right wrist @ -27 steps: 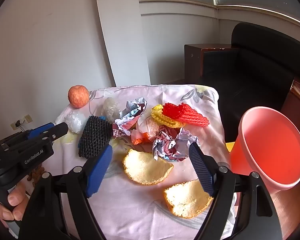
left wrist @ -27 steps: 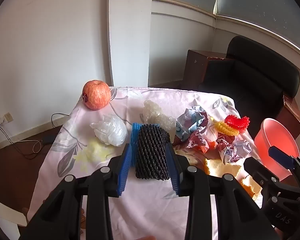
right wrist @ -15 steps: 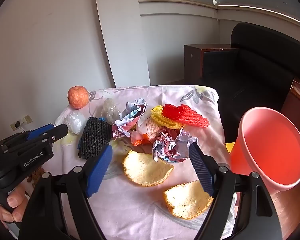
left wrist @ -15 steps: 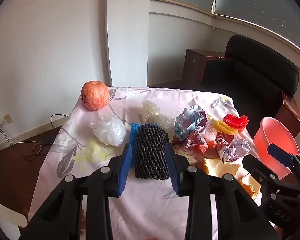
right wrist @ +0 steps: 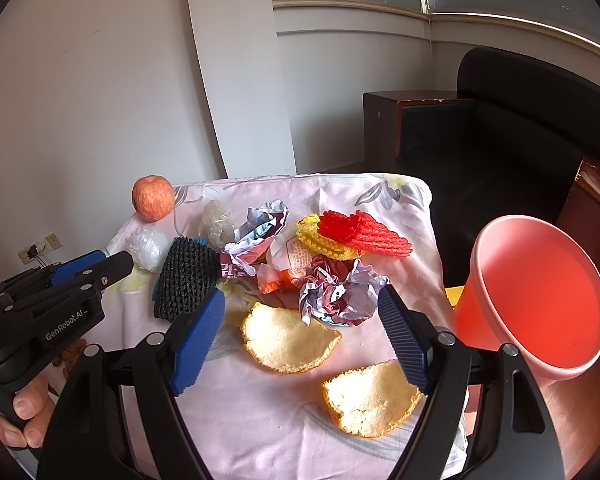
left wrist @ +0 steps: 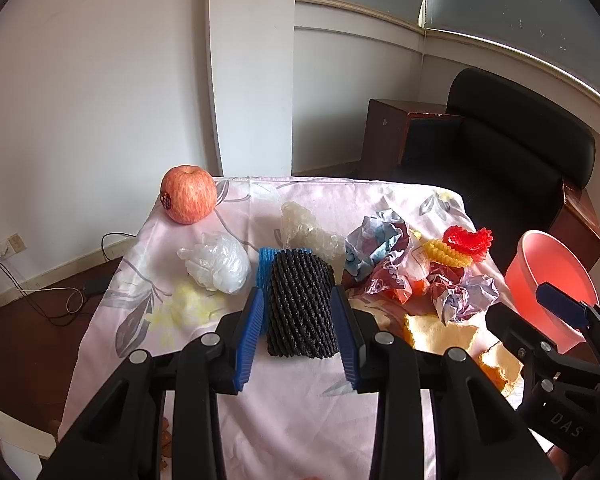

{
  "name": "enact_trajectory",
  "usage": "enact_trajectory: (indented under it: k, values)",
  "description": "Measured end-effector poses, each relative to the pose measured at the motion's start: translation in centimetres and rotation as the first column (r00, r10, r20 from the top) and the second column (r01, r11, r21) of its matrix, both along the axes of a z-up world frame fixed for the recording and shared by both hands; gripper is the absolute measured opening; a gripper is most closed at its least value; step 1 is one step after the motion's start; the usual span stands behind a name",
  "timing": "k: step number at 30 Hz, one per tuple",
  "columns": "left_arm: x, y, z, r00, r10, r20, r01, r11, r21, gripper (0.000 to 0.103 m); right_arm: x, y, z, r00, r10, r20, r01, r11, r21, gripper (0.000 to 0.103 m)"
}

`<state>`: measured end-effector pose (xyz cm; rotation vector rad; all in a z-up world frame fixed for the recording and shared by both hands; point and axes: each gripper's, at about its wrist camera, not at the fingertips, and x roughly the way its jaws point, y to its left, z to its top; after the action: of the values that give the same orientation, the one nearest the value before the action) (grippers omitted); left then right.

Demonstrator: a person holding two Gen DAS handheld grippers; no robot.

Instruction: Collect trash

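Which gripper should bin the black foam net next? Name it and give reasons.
Left. The left gripper already has its pads on either side of the black foam net. The right gripper stands wide open over the orange peels, nearer the pink bin.

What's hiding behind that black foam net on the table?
A blue foam net pokes out behind the black foam net, with crinkled clear plastic further back. The black one covers most of the blue one.

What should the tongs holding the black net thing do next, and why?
Probably lift it and carry it toward the pink bucket. The left tongs already squeeze the black foam net on both sides, it sits on the table, and the bucket stands open at the table's right.
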<state>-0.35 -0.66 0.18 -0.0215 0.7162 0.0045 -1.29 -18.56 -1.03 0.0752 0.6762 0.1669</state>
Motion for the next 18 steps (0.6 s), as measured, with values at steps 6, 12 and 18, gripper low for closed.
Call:
enact_trajectory:
  k: [6,12,18]
  values:
    - [-0.18,-0.08,-0.14,1.000,-0.002,-0.004,0.002,1.000,0.000,0.035,0.20,0.19,0.03,1.000,0.000,0.000,0.000,1.000,0.000,0.079]
    - [-0.53,-0.18,-0.14,1.000,-0.008,-0.007,0.008,1.000,0.001,0.035,0.02,0.16,0.23,1.000,-0.003,-0.003,0.003,1.000,0.002,0.079]
    - [-0.32,-0.33,-0.51,1.000,-0.018,-0.019,0.018,1.000,0.002,0.035,-0.06,0.17,0.14,1.000,0.000,-0.002,0.000,1.000,0.001,0.079]
